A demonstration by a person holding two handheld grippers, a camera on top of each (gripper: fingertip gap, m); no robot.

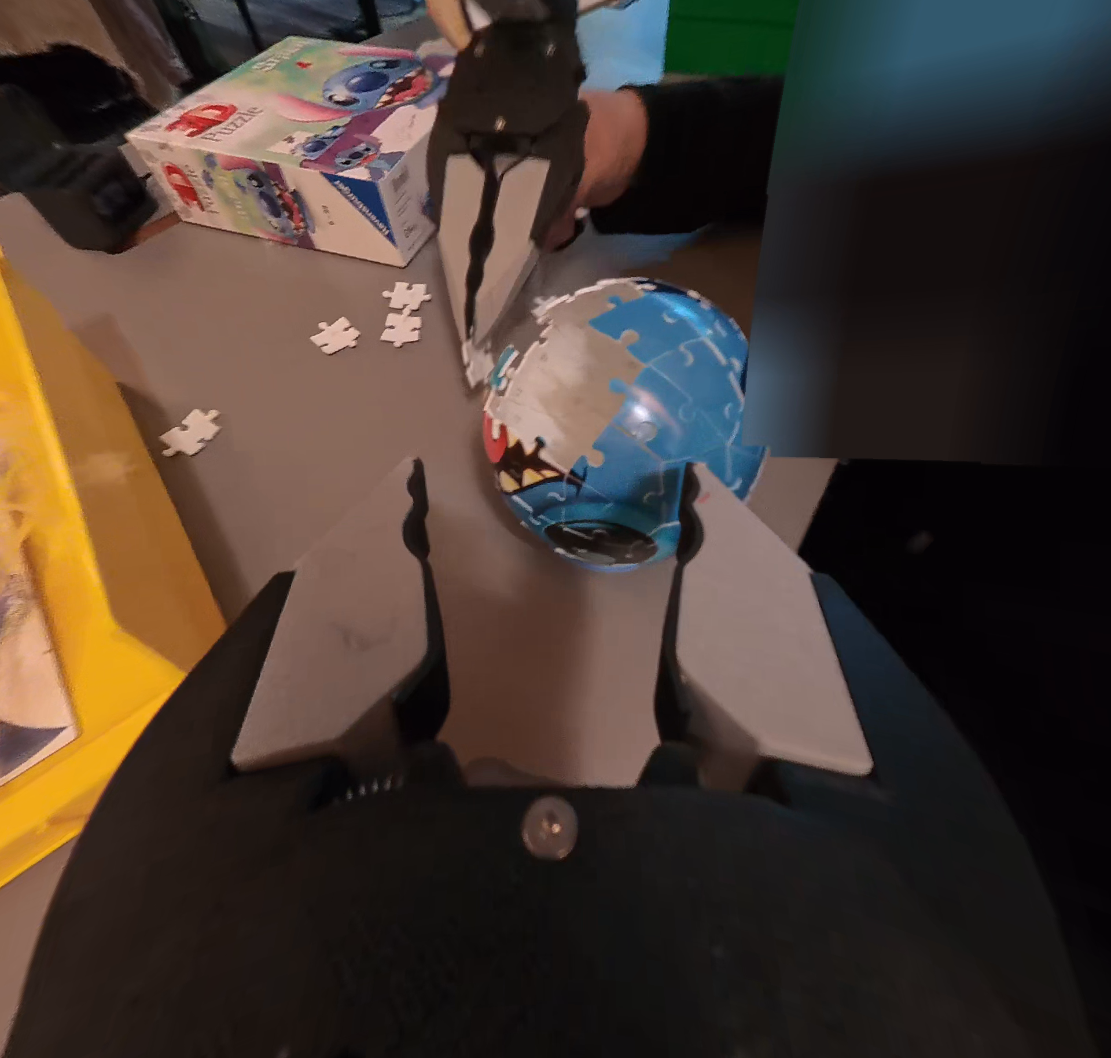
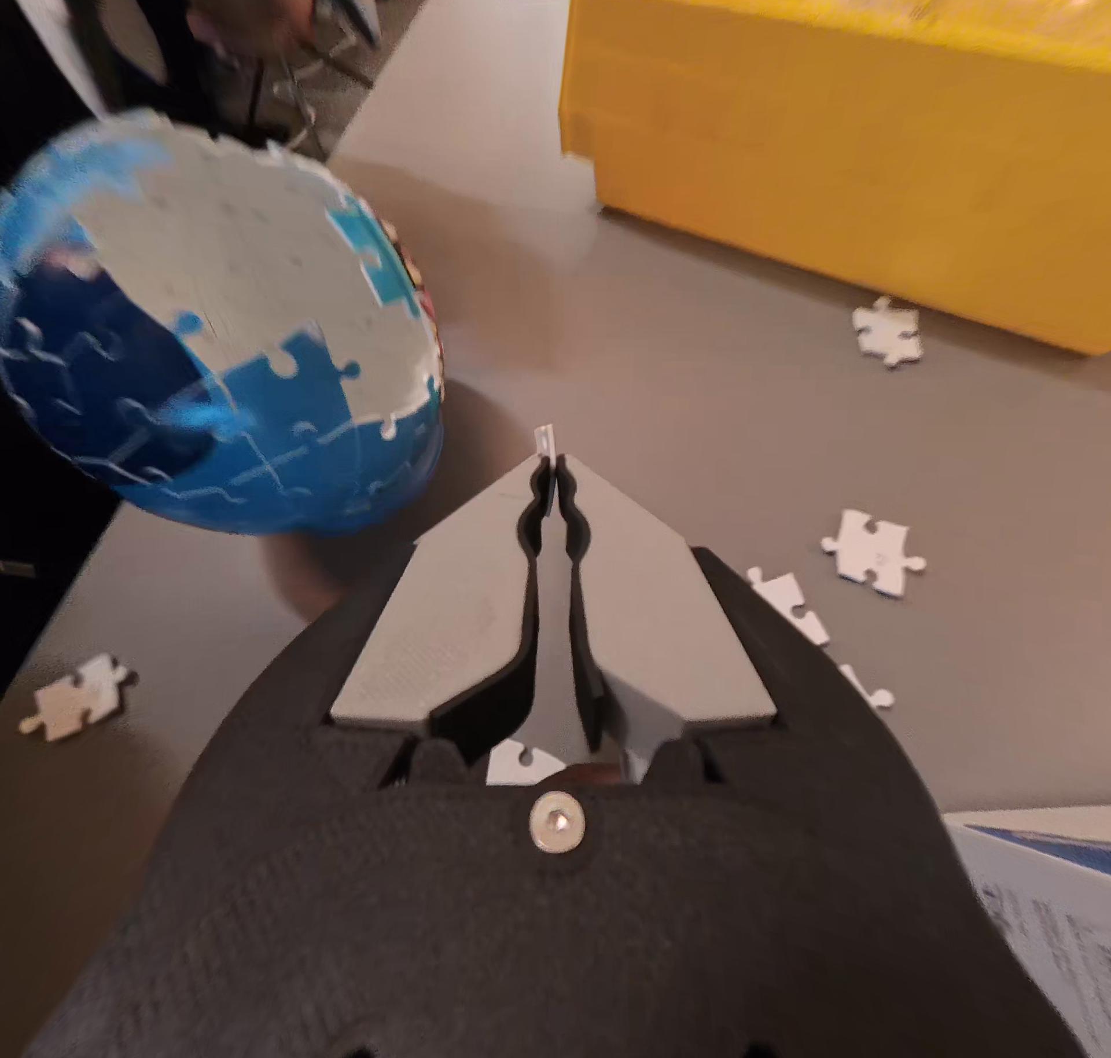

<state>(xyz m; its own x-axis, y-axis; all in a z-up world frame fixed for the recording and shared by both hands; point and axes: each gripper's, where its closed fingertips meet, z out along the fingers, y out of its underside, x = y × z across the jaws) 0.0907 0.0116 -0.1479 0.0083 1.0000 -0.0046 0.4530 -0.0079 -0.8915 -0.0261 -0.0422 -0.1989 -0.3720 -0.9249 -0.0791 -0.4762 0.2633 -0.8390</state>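
Observation:
A blue puzzle ball with a large pale grey patch and a cartoon mouth rests on the grey table. My left gripper is open and empty, and the ball lies just beyond its tips, against the right fingertip. My right gripper is shut on a thin white puzzle piece held edge-on. The ball is to its left. In the left wrist view the right gripper points down at the ball's upper left rim.
A puzzle box lies at the back left. A yellow bin stands at the left, also in the right wrist view. Loose white pieces lie scattered on the table. A hand holds the right gripper. My right fingertips sit around 15 cm from my left ones.

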